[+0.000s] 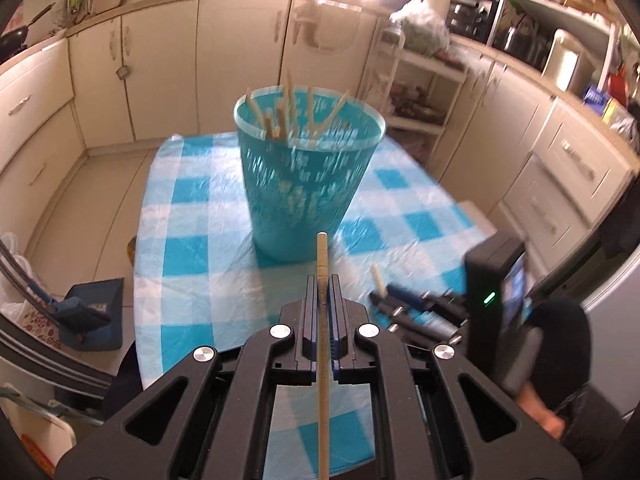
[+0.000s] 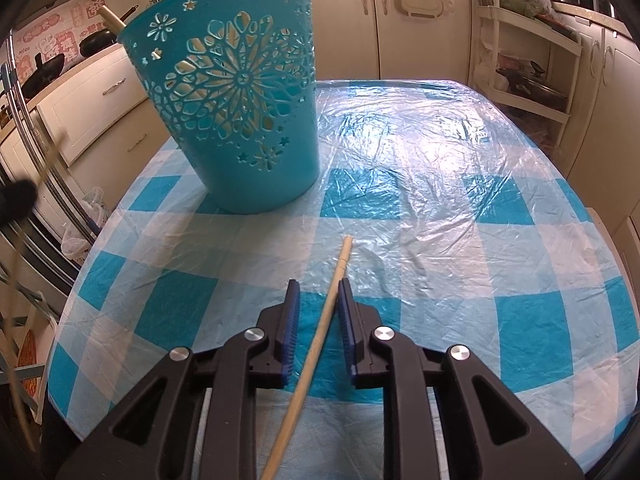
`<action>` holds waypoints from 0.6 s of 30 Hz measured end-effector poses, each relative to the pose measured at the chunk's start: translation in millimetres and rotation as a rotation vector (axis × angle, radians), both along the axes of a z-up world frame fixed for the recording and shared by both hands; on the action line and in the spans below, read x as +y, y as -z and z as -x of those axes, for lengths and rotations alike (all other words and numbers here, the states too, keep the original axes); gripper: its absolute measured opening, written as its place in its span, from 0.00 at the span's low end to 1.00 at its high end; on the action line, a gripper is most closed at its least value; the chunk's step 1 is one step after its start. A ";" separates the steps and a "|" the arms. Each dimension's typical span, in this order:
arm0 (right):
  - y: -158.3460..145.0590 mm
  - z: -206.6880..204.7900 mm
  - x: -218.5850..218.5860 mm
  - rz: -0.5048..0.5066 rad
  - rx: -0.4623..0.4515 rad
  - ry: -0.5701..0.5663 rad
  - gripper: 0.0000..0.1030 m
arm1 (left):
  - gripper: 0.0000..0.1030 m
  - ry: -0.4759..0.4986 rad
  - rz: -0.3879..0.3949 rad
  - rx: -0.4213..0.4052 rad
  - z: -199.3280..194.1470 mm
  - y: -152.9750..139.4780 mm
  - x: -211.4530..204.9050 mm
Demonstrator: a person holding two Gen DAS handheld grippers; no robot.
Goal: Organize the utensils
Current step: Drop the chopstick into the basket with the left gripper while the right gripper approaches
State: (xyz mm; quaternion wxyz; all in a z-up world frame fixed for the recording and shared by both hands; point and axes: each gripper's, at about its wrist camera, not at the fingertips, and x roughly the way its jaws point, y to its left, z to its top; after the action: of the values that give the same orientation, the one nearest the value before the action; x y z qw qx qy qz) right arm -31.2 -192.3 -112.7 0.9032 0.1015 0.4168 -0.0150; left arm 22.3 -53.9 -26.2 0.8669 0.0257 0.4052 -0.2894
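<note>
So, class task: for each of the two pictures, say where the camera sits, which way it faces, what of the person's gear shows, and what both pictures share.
Left wrist: sits on the left gripper, faces forward over the checked tablecloth at the blue basket; its fingers clamp a chopstick; the right gripper shows too.
Right wrist: sits on the right gripper, lower, facing the basket; a chopstick lies between its open fingers.
Shared: basket, tablecloth, kitchen cabinets.
</note>
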 end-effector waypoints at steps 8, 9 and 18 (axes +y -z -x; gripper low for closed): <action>-0.3 -0.1 2.3 0.005 -0.001 -0.013 0.26 | 0.05 -0.044 0.212 -0.194 -26.3 -88.1 -0.9; -0.4 -0.1 2.0 0.005 -0.001 -0.014 0.26 | 0.05 -0.055 0.226 -0.218 -30.5 -94.5 -2.4; -0.7 -0.3 0.8 -0.007 -0.003 -0.017 0.27 | 0.05 -0.203 0.330 -0.371 -90.0 -117.5 -27.8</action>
State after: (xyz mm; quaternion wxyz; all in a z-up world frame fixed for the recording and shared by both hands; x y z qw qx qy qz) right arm -30.9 -191.5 -111.9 0.9035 0.1012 0.4165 -0.0058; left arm 112.3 -81.8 91.3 0.9432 -0.1043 0.1872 -0.2537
